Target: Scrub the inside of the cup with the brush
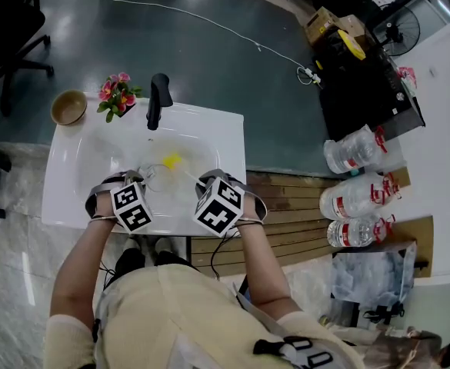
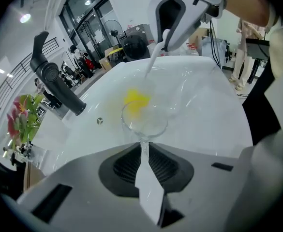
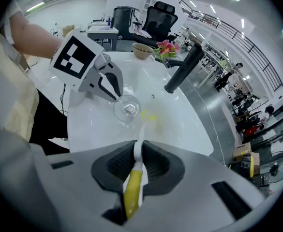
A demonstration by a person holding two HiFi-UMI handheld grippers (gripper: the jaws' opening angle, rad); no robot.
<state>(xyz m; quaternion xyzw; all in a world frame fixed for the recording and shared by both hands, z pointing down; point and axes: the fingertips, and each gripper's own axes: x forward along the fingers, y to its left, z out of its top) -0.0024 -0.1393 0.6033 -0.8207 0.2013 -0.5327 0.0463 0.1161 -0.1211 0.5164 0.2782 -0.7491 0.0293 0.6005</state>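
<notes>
Cup [image 2: 144, 121] sits clamped in down-tilted left gripper [image 2: 142, 152], brush [image 3: 132, 186] in right gripper [image 3: 137, 154].

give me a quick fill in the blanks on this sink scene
The left gripper is shut on the clear glass ___.
The right gripper holds the brush by its ___ handle.
The faucet over the sink is ___.
Missing: cup, yellow, black.

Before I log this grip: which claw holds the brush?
The right claw: its jaws pinch the brush by its yellow handle. The left claw holds the glass cup instead.
</notes>
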